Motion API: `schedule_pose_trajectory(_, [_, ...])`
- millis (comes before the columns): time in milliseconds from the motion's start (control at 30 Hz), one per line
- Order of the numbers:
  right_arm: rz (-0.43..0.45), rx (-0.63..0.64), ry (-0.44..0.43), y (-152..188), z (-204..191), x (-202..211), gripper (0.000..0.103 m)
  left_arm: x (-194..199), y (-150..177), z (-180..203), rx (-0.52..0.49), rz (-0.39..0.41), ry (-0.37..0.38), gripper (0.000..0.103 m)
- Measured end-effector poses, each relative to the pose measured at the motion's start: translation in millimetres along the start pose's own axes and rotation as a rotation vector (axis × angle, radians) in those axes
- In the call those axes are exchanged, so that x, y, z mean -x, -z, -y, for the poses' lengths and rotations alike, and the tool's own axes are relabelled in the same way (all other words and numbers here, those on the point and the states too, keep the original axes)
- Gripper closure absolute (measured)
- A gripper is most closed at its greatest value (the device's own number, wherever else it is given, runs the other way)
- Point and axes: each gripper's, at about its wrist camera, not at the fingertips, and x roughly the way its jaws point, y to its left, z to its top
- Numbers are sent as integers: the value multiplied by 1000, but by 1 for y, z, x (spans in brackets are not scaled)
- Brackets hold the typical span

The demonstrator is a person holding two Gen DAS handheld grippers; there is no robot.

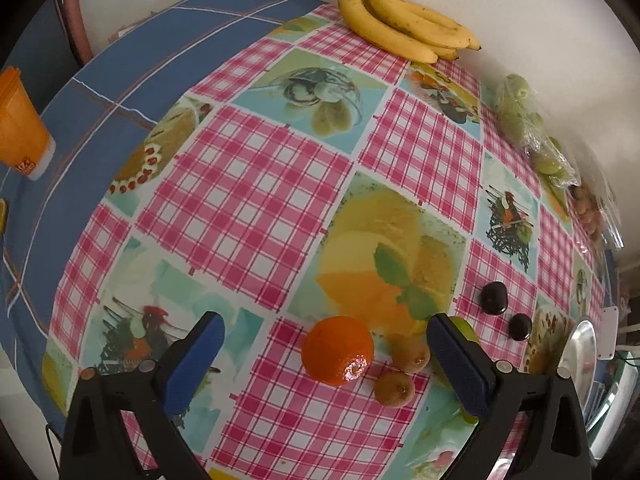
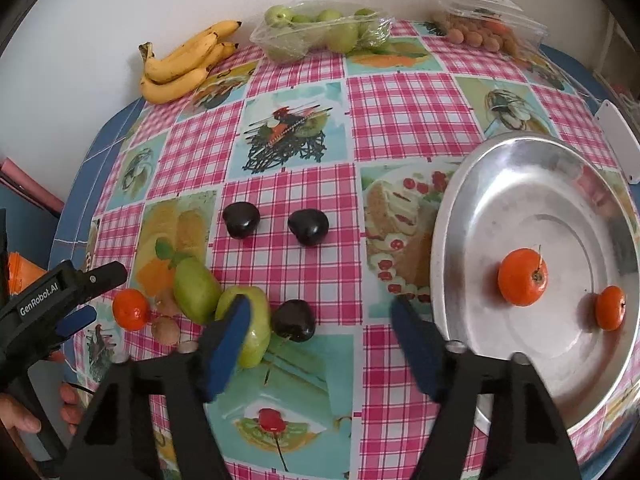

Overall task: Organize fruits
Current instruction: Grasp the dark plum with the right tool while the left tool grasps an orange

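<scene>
While both claws point steeply down at the round table under its pink-checked, fruit-printed oilcloth (image 2: 288,136), neither holds anything. In the left wrist view, the left gripper (image 1: 324,356) stands with its blue-padded jaws wide; a glossy orange mandarin (image 1: 338,350) lies between them at lower centre, touching neither pad, with two small brown kiwifruit (image 1: 410,352) just to its right. Two dark, nearly black plums (image 1: 494,298) sit toward the right edge, and a bunch of yellow bananas (image 1: 408,26) lies at the top against the white wall.

In the right wrist view, the right gripper (image 2: 320,340) has its jaws partly apart over bare cloth at lower centre, with no fruit between them. Its left pad overlaps a green pear-shaped fruit (image 2: 256,336) in the picture; whether they touch is hard to tell. A second green fruit (image 2: 196,290) lies just left of it, and a third dark plum (image 2: 294,320) just right of it. The large shallow round metal tray (image 2: 500,184) fills the right of the frame and holds two mandarins in the tray (image 2: 522,278), apart from each other. A clear bag of green fruit (image 2: 320,32) and a clear plastic box of small brown fruit (image 2: 480,28) lie along the top. A person's hand (image 2: 24,416) shows at lower left.
</scene>
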Motion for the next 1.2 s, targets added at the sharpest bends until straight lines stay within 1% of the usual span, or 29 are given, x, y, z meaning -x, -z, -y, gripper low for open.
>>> schedule_pose_trajectory(67, [-13, 0, 2, 1, 0, -2, 45, -1, 1, 0, 3, -5, 10, 5])
schedule_pose_trajectory(133, [-27, -4, -3, 1, 1, -5, 45, -2, 1, 1, 4, -11, 20, 11])
schedule_pose_trajectory(200, [-45, -8, -12, 1, 1, -8, 49, -2, 2, 1, 8, -16, 23, 13])
schedule_pose_trajectory(233, [-51, -8, -13, 2, 1, -9, 52, -3, 2, 0, 11, -17, 23, 15])
schedule_pose_trajectory(333, [-66, 1, -13, 3, -1, -13, 55, -3, 3, -1, 24, -23, 32, 22])
schedule_pose_trajectory(367, [-69, 4, -10, 3, -2, -14, 57, -4, 3, -1, 26, -25, 35, 23])
schedule_pose_trajectory(467, [-74, 9, -13, 3, -4, -15, 60, -5, 4, 0, 24, -33, 34, 26])
schedule_pose_trajectory(533, [-73, 16, -13, 3, -5, -15, 63, -7, 4, 0, 24, -39, 33, 32])
schedule_pose_trajectory(633, [-73, 27, -9, 3, -8, -16, 64, -8, 4, -1, 37, -41, 28, 37])
schedule_pose_trajectory(733, [-73, 31, -7, 2, -8, -17, 65, -8, 4, -6, 58, -34, 10, 38])
schedule_pose_trajectory(833, [-73, 7, -8, 0, -3, -16, 65, -7, 3, -12, 86, -31, 0, 38])
schedule_pose_trajectory(1000, [-41, -36, 55, -3, 11, -6, 65, -5, 1, -15, 102, -20, -14, 38])
schedule_pose_trajectory(1100, [-43, -80, 48, -4, 21, -5, 65, -3, 2, -13, 90, -17, -17, 38])
schedule_pose_trajectory(1200, [-35, -90, 13, -6, 21, -3, 65, -3, 2, -13, 76, -13, -27, 38])
